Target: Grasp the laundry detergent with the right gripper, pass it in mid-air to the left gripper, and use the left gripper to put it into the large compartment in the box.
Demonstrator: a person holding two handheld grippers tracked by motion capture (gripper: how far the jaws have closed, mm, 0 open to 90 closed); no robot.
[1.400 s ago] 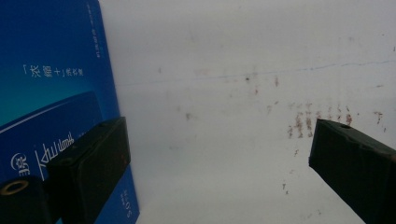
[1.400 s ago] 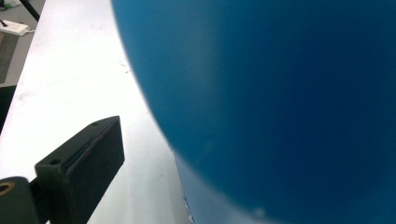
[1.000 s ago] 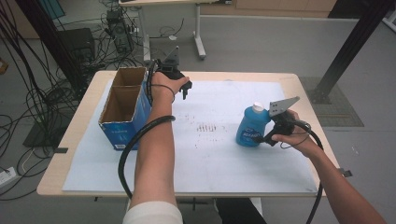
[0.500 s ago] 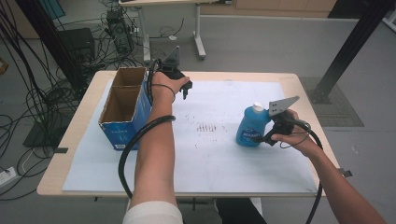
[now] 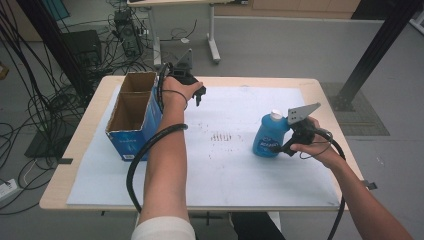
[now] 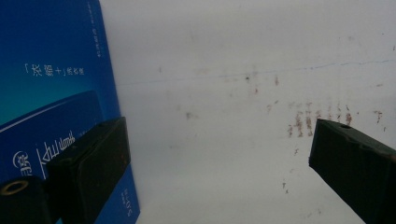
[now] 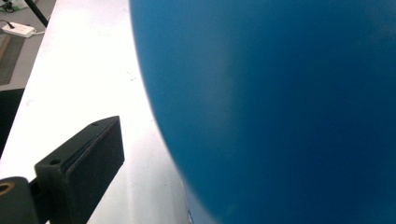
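The blue detergent bottle [image 5: 270, 136] stood upright on the white sheet [image 5: 225, 165] at the table's right side, long axis vertical and white cap [image 5: 275, 115] pointing up, well apart from the open cardboard box [image 5: 134, 114] at the left. The right gripper [image 5: 284, 148] sat low against the bottle's side; its view showed one jaw off the blue wall [image 7: 280, 107], the other hidden, so I could not tell whether it was clamped. The left gripper [image 5: 198, 98] hovered beside the box with jaws wide apart and empty; judged best to seat both right jaws squarely across the body and lift vertically.
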